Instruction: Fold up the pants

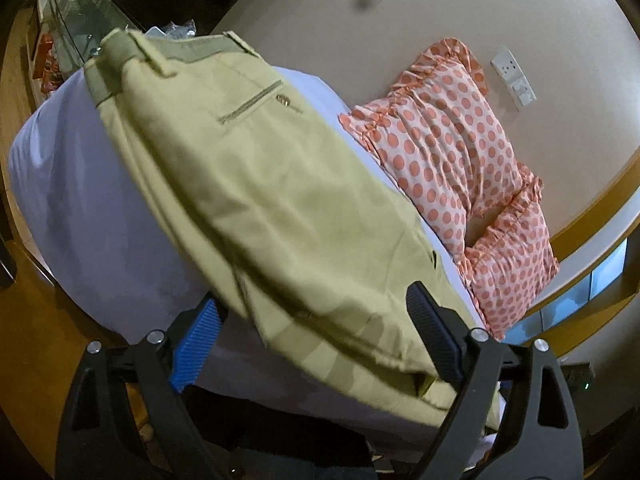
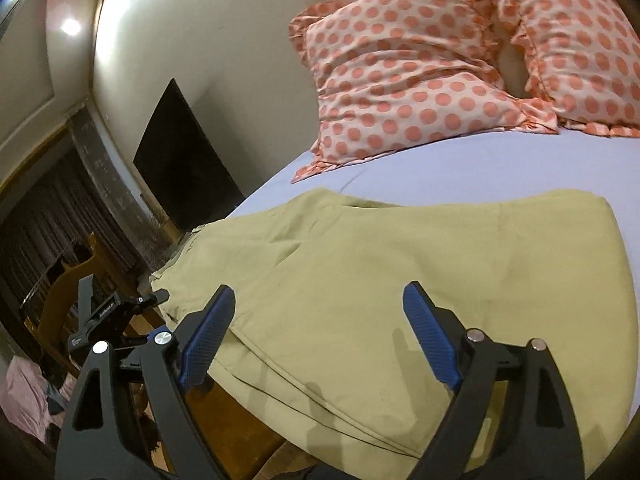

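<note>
Khaki pants (image 1: 256, 184) lie folded on a bed with a pale lavender sheet (image 1: 80, 200), waistband and back pocket at the far end. My left gripper (image 1: 316, 312) is open, its blue pads on either side of the near cloth edge, which lies between and over the fingers. In the right wrist view the pants (image 2: 400, 280) spread flat over the bed's near corner. My right gripper (image 2: 320, 300) is open just above the cloth, holding nothing. The other gripper (image 2: 104, 312) shows at the left edge of that view.
Two pink polka-dot pillows (image 2: 400, 80) rest against the wall at the head of the bed. A wall socket (image 1: 508, 64) is above them. A dark panel (image 2: 180, 160) and wooden furniture (image 2: 80, 272) stand left of the bed; a glass shelf (image 1: 80, 24) is far left.
</note>
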Motion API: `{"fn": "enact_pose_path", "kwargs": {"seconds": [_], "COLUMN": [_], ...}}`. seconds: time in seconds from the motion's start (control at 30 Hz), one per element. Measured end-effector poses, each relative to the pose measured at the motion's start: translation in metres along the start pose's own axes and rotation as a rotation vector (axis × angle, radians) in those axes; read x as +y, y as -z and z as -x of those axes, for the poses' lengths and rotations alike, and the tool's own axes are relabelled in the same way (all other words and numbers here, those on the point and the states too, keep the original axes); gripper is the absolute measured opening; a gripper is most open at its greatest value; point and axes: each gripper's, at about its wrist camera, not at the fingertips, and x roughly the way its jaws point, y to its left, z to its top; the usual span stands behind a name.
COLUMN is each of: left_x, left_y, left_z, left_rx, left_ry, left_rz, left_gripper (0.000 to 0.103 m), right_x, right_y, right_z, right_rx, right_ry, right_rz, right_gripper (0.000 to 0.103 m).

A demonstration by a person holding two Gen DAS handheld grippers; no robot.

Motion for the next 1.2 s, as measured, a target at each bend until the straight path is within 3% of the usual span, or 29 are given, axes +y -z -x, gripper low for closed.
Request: {"fn": "enact_pose_path", "kwargs": {"seconds": [0.17, 0.27, 0.33, 0.37, 0.4, 0.43, 0.5, 0.6, 0.7, 0.8, 0.9, 1.0, 1.1, 1.2], "left_x": [-0.001, 0.007, 0.016, 0.02, 0.021, 0.021, 0.011, -0.059, -0.137, -0.231, -0.3, -0.32, -0.303, -0.29], "left_y": [-0.023, -0.043, -0.055, -0.062, -0.067, -0.072, -0.078, -0.08, -0.072, -0.027, 0.055, 0.153, 0.217, 0.241], "left_z": [0.014, 0.014, 0.007, 0.004, 0.003, 0.001, 0.003, 0.003, -0.002, -0.018, -0.042, -0.08, -0.105, -0.11], "left_rx": [-0.075, -0.107, -0.107, -0.105, -0.105, -0.099, -0.093, -0.133, -0.157, -0.159, -0.052, 0.14, 0.255, 0.257], "left_ry": [-0.021, -0.06, -0.081, -0.065, -0.061, -0.083, -0.132, -0.267, -0.259, -0.191, -0.045, 0.044, 0.036, 0.016], "left_rz": [0.038, 0.07, 0.091, 0.116, 0.118, 0.108, 0.063, -0.198, -0.421, -0.729, -1.039, -1.283, -1.446, -1.513], "left_gripper": [0.088, 0.078, 0.066, 0.051, 0.026, 0.016, 0.01, 0.009, 0.008, 0.008, 0.008, 0.009, 0.01, 0.013], "right_x": [-0.005, -0.012, -0.018, -0.021, -0.024, -0.028, -0.033, -0.044, -0.062, -0.083, -0.11, -0.132, -0.151, -0.162], "right_y": [0.003, 0.006, 0.008, 0.009, 0.009, 0.009, 0.009, 0.005, -0.002, -0.007, -0.011, -0.011, -0.009, -0.011], "right_z": [-0.005, -0.007, -0.007, -0.007, -0.006, -0.003, 0.003, 0.019, 0.045, 0.074, 0.113, 0.139, 0.151, 0.139], "right_rx": [0.012, 0.024, 0.026, 0.025, 0.022, 0.016, 0.0, -0.043, -0.113, -0.195, -0.261, -0.291, -0.274, -0.198], "right_ry": [-0.006, -0.008, -0.008, -0.008, -0.006, -0.004, 0.002, 0.023, 0.062, 0.119, 0.195, 0.222, 0.194, 0.171], "right_rz": [-0.024, -0.048, -0.068, -0.076, -0.084, -0.091, -0.095, -0.099, -0.132, -0.179, -0.254, -0.326, -0.395, -0.427], "right_gripper": [0.091, 0.091, 0.091, 0.091, 0.091, 0.091, 0.091, 0.091, 0.091, 0.092, 0.092, 0.092, 0.092, 0.092]}}
